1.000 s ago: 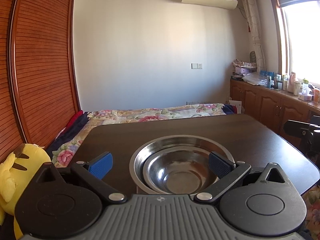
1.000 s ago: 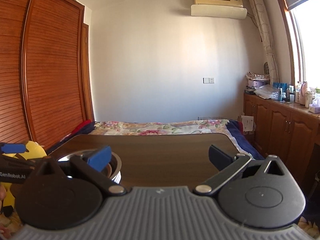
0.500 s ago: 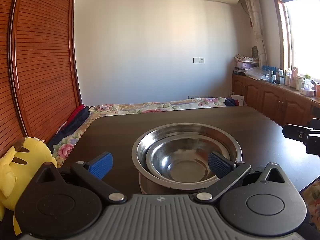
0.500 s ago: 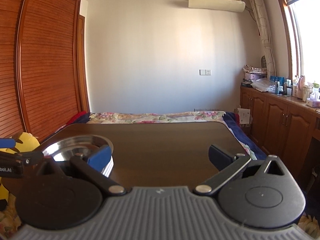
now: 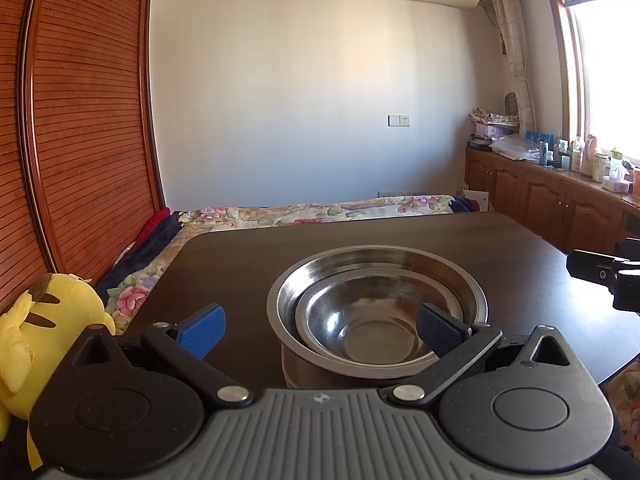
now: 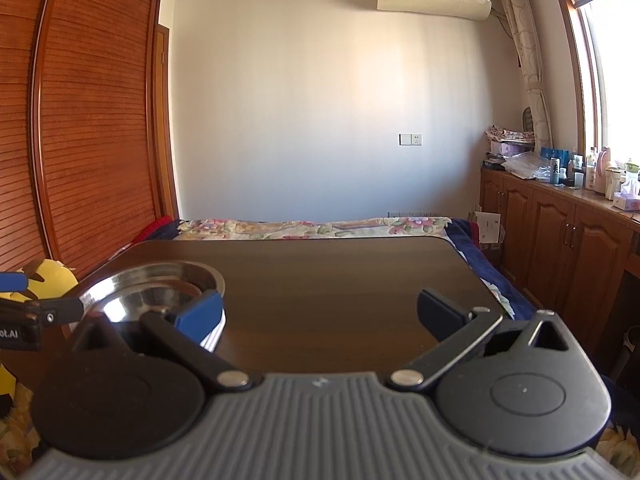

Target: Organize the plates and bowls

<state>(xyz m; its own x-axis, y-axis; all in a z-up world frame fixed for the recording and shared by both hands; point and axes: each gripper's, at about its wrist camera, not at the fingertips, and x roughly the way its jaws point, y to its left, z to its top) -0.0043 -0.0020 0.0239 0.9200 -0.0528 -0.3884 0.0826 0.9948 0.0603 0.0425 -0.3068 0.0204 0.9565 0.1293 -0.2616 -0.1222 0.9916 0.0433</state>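
Nested steel bowls (image 5: 376,312) on table (image 5: 248,264)

Both grippers are held level and side by side, pointing the same way. The left gripper (image 5: 318,326) has its jaws spread wide, blue pads (image 5: 202,330) facing inward, nothing between them. The right gripper (image 6: 318,314) is just as wide open and holds nothing; its dark tip (image 5: 600,274) shows at the right edge of the left wrist view.

Only "ot.AI" could be read (cut off by the frame edge), on the left gripper (image 6: 24,322), left of the right fingers (image 6: 199,312).
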